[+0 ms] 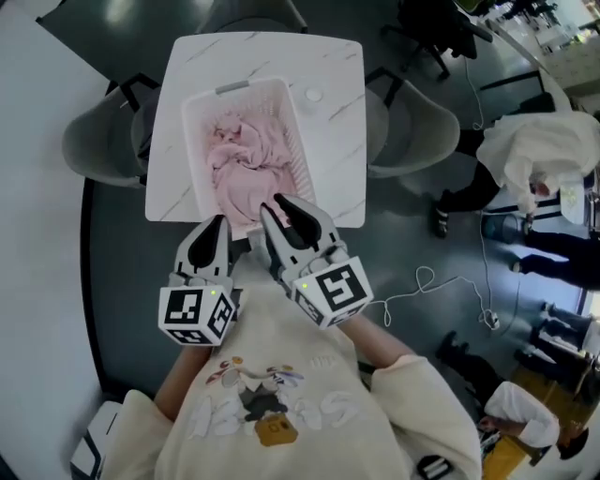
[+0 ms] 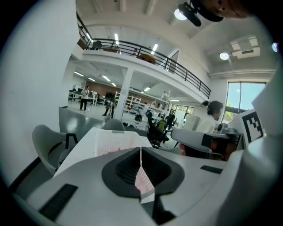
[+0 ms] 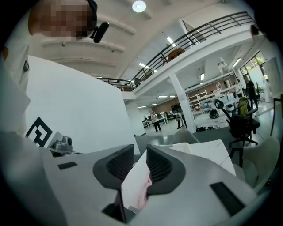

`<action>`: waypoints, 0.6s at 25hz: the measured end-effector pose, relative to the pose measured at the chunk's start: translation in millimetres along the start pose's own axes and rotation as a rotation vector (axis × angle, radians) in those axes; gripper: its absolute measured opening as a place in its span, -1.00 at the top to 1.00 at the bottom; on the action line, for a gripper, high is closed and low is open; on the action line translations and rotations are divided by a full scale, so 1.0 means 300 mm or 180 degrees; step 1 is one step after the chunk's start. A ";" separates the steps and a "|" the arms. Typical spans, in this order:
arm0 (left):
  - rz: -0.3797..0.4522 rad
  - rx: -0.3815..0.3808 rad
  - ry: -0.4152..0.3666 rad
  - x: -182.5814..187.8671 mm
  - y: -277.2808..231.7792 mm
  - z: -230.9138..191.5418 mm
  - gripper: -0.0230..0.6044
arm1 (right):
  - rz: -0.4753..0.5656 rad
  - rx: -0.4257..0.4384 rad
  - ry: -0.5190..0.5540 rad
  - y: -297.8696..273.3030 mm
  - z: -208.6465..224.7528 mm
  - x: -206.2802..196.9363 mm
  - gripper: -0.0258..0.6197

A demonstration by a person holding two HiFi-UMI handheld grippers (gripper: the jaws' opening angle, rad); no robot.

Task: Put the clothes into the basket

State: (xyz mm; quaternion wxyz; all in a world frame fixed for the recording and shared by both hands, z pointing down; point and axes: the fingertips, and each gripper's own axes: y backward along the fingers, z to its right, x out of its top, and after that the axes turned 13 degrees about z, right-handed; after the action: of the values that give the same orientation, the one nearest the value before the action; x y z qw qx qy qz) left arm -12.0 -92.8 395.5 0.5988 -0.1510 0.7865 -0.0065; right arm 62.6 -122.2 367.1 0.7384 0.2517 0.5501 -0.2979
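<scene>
A white marbled table (image 1: 342,112) stands on a dark grey floor (image 1: 412,244). A grey chair (image 1: 98,141) sits at its left, a second chair (image 1: 412,127) at its right and a third chair (image 1: 253,14) at the far side. A small white disc (image 1: 312,95) lies on the table. A white cable (image 1: 419,274) loops over the floor. A person in white (image 1: 539,155) is at the right. A railed balcony (image 2: 146,50) runs overhead.

Clothes (image 1: 246,164) in basket (image 1: 194,108) — basket on table (image 1: 337,122).
</scene>
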 end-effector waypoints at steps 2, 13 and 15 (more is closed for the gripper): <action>0.0127 -0.0017 -0.0021 0.039 0.035 0.054 0.88 | 0.0079 0.0076 0.0050 0.030 -0.035 0.048 0.65; 0.0542 0.0018 -0.0288 0.117 0.229 0.272 0.88 | 0.0371 0.0393 0.0088 0.202 -0.190 0.187 0.72; 0.0552 0.0032 -0.0343 0.112 0.253 0.293 0.88 | 0.0363 0.0385 0.0065 0.225 -0.196 0.179 0.72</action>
State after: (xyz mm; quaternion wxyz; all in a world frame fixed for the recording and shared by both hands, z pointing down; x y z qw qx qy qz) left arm 45.5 -13.7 324.6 0.6392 -0.0794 0.7633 0.0496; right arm 83.8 -42.9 302.5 0.7320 0.3298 0.5234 -0.2855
